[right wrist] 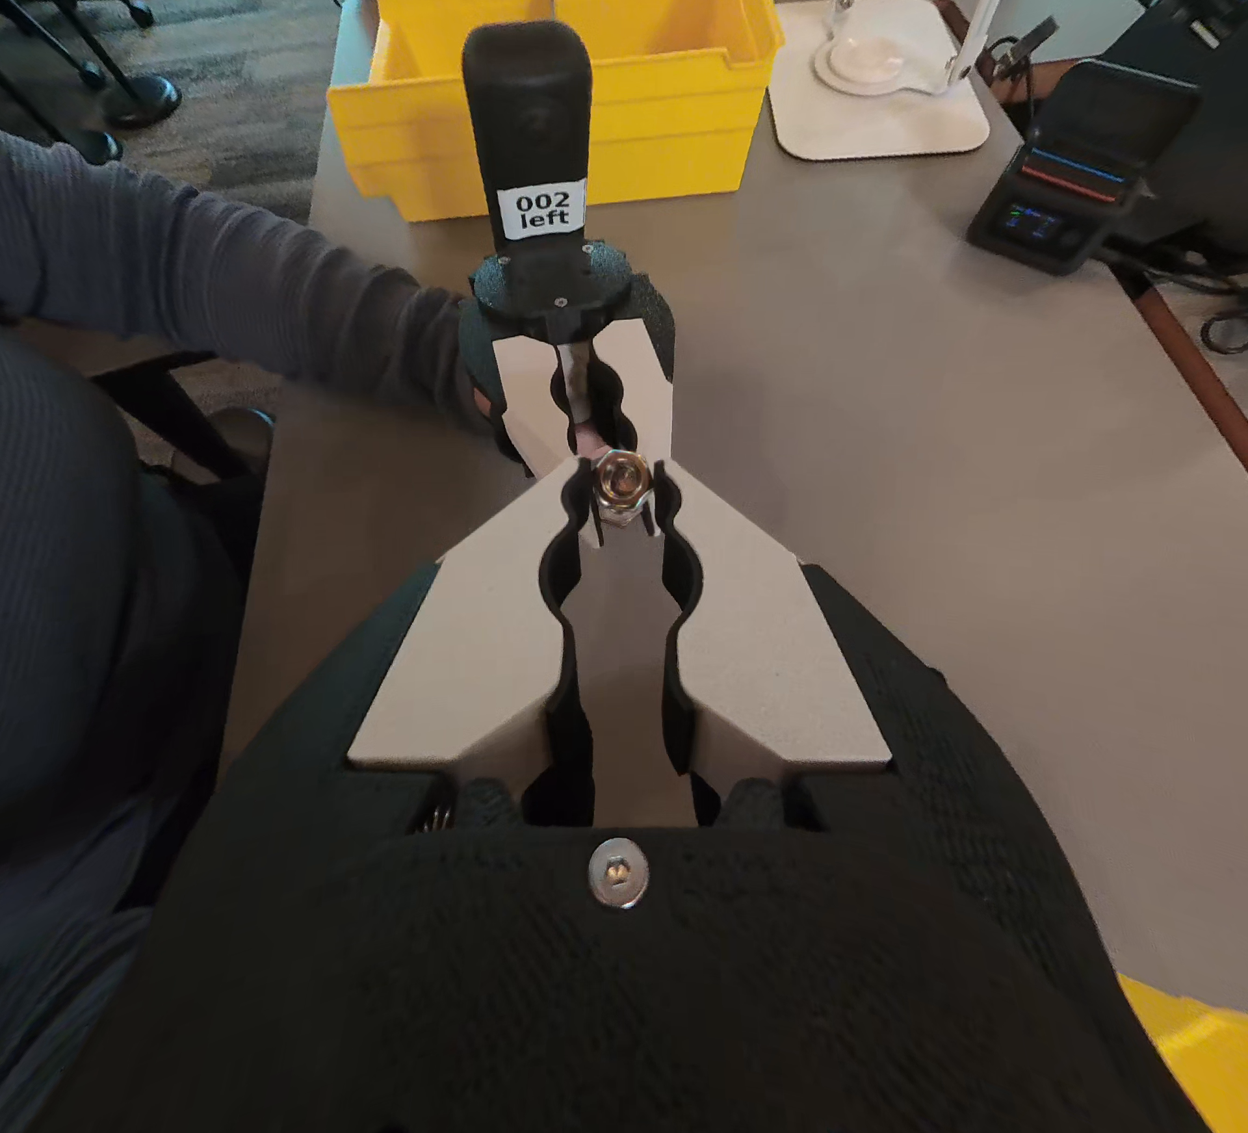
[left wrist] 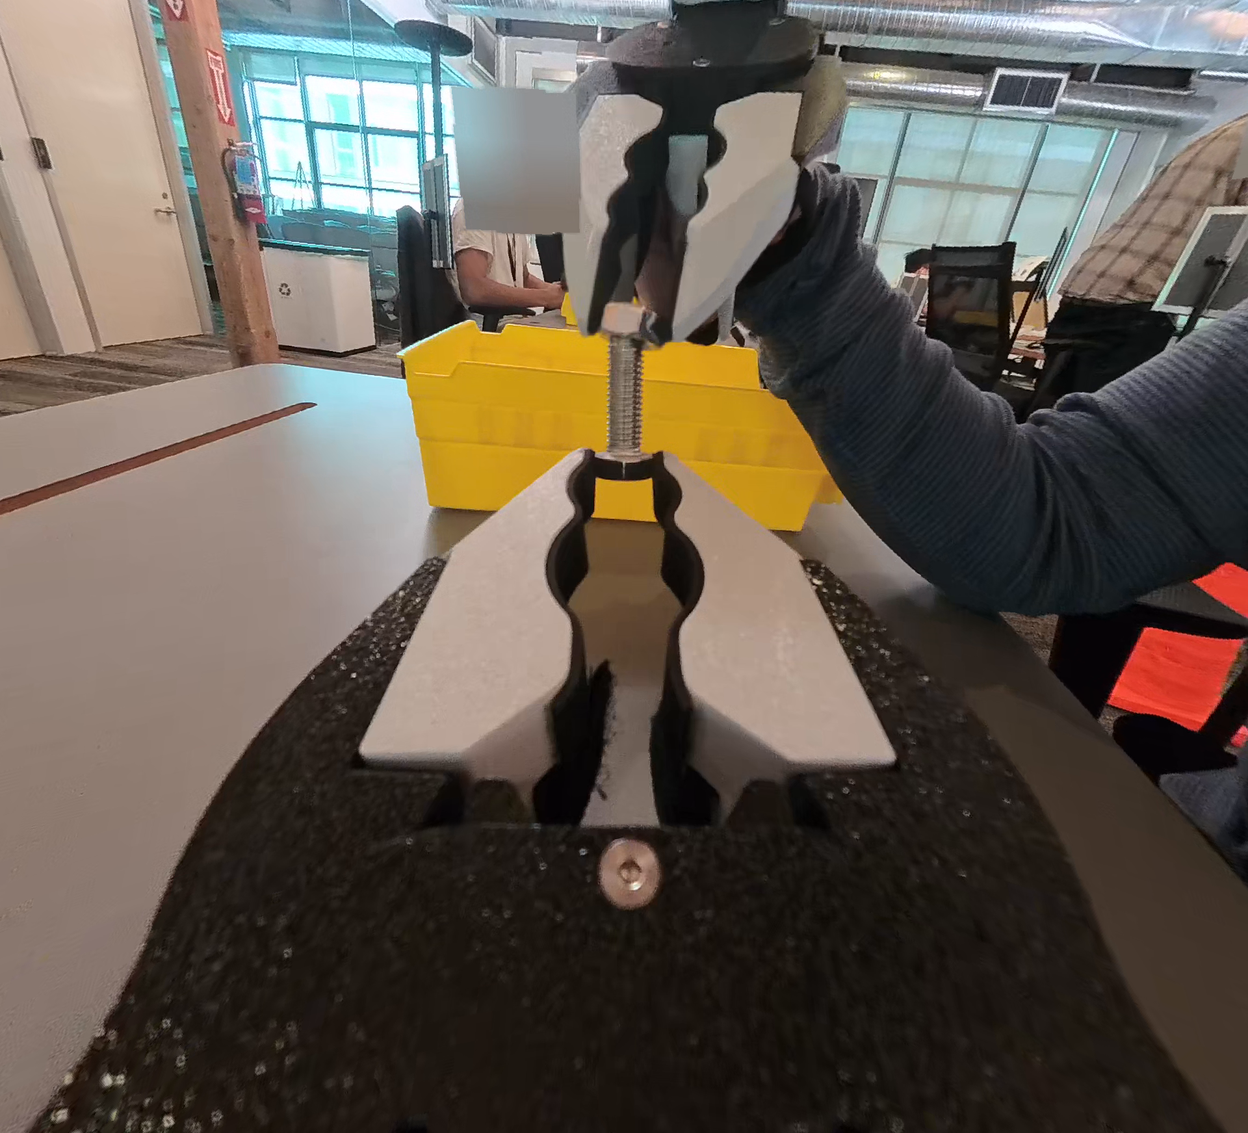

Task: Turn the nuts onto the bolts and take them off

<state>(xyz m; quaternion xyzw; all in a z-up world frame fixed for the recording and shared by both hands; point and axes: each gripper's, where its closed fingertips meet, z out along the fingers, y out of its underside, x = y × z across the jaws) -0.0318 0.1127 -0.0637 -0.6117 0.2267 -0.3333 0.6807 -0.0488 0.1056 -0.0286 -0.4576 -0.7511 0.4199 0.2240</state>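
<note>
Above the grey desk (right wrist: 878, 425), before a yellow bin (left wrist: 540, 425), the bolt (left wrist: 625, 398) stands upright, its lower end clamped in the left tool (left wrist: 622, 471), while the right tool (right wrist: 620, 496) grips the nut (left wrist: 620, 317) at its top, directly overhead along the axis.

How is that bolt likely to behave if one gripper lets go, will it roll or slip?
The bolt looks like rigid metal, so it should not bend. Its shank is round and threaded, so laid on the table it would probably roll in an arc. Held only at its end by the left gripper, it might pivot or slip; the nut under the right gripper looks smooth.
</note>
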